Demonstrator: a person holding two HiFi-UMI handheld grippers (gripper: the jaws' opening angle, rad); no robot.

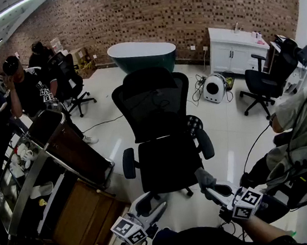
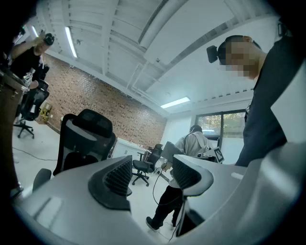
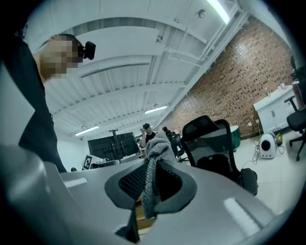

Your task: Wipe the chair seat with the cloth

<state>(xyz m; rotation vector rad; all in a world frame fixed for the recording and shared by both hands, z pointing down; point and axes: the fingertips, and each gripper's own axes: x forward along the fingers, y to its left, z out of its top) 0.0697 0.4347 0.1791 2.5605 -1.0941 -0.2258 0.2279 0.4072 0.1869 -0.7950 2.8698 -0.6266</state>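
A black mesh office chair stands in the middle of the head view, its seat just beyond both grippers. My right gripper is shut on a grey cloth, held at the seat's near right corner. In the right gripper view the cloth is pinched between the pads and sticks up above them, with the chair off to the right. My left gripper hovers open and holds nothing, near the seat's front left. In the left gripper view it shows a wide gap, with the chair to the left.
A wooden cabinet and a metal-framed cart stand close on the left. A seated person is at the right, with cables on the floor. Farther back are another office chair, a green tub, a white cabinet and people.
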